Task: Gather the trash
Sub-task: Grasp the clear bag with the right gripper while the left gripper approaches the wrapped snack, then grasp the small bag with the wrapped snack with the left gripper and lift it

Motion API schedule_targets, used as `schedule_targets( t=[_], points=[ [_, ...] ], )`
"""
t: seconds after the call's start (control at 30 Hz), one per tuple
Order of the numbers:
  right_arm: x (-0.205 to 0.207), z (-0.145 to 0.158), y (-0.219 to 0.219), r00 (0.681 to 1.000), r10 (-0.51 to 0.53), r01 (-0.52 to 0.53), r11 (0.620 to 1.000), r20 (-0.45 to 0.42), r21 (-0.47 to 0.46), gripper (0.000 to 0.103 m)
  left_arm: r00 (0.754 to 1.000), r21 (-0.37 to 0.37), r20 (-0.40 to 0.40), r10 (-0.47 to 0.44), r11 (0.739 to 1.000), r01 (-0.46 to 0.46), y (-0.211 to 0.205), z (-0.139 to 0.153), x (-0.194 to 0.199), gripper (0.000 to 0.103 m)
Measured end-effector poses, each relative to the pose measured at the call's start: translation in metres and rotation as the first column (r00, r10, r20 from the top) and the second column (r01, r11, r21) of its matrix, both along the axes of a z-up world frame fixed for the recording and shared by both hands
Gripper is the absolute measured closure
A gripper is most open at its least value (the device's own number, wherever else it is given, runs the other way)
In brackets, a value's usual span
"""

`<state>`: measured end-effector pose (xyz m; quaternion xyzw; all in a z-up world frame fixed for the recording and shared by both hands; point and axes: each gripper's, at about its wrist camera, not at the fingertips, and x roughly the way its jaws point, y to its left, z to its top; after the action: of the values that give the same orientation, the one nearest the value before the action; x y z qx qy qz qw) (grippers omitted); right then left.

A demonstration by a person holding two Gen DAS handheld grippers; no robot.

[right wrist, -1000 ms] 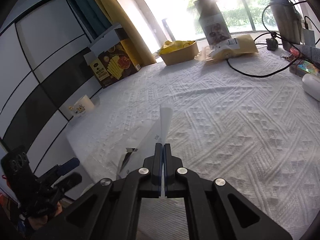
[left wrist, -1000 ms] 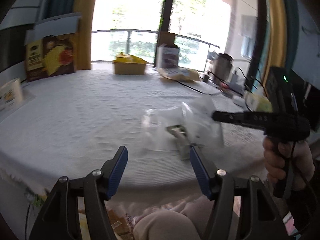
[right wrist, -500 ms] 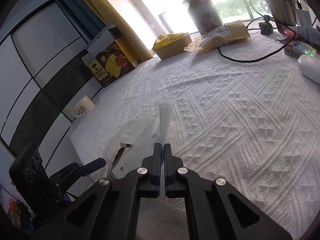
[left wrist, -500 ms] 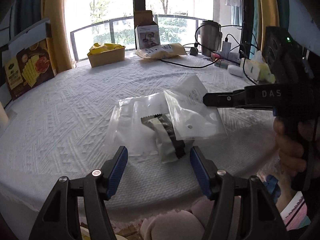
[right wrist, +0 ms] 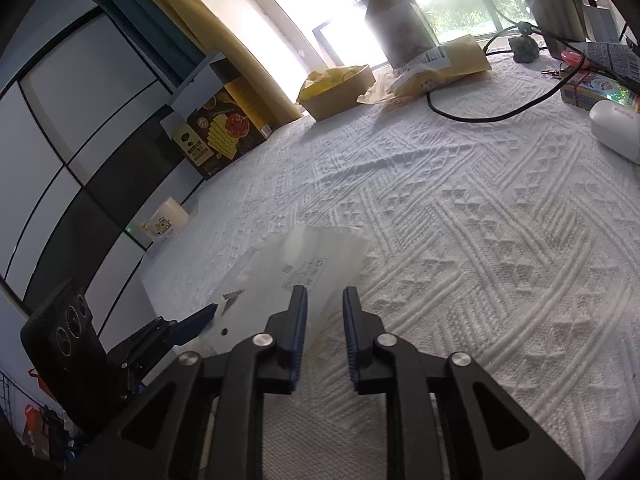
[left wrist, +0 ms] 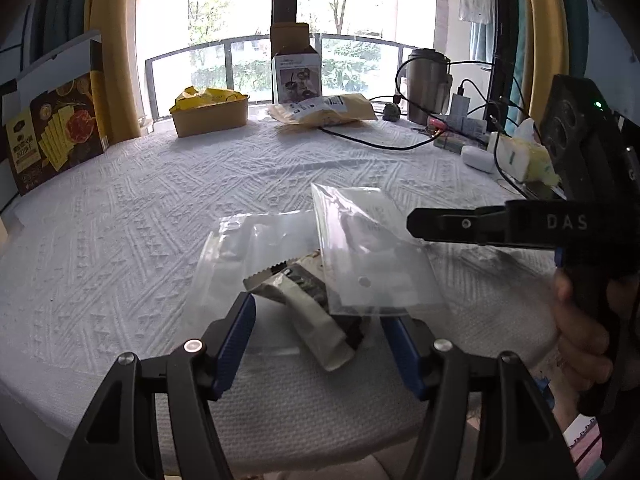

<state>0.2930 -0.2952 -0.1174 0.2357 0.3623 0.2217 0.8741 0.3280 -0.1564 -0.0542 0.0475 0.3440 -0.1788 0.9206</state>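
Near the front edge of the table (left wrist: 120, 208), a clear plastic bag (left wrist: 376, 264) lies on top of a snack wrapper (left wrist: 312, 320) and a second clear bag (left wrist: 256, 248). The right gripper (right wrist: 324, 300) is opening its jaws (the bag edge is between them, no longer pressed). The left gripper (left wrist: 318, 320) stands wide apart around the wrapper, grasping nothing.

Snack wrapper (left wrist: 320, 320) (dark end) half hidden under clear bag (left wrist: 372, 256)
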Motion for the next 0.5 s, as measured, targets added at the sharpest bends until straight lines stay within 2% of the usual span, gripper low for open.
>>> schedule_targets(
  t=[0.27,0.33,0.37,0.4,0.5],
  points=[
    [0.002,0.001,-0.002,1.0,0.007,-0.007,1.0,-0.012,0.008,0.071,0.999,-0.062,0.005,0.035,0.997,-0.035,0.006,-0.001,0.009,0.038],
    [0.002,0.002,0.0,1.0,0.013,-0.013,1.0,-0.01,0.01,0.067,0.999,-0.068,0.018,0.03,0.997,-0.029,0.01,0.0,0.009,0.048],
    [0.003,0.002,0.001,1.0,0.016,-0.016,1.0,-0.01,0.011,0.064,1.0,-0.071,0.015,0.027,0.997,-0.026,0.012,0.0,0.009,0.066],
    [0.003,0.003,0.002,1.0,0.018,-0.018,1.0,-0.009,0.01,0.062,0.999,-0.072,0.011,0.031,0.997,-0.03,0.015,-0.001,0.009,0.071],
    [0.005,0.004,0.007,1.0,0.024,-0.024,1.0,-0.005,0.004,0.057,0.999,-0.081,0.029,0.035,0.996,-0.032,0.023,0.0,0.005,0.075]
  ],
)
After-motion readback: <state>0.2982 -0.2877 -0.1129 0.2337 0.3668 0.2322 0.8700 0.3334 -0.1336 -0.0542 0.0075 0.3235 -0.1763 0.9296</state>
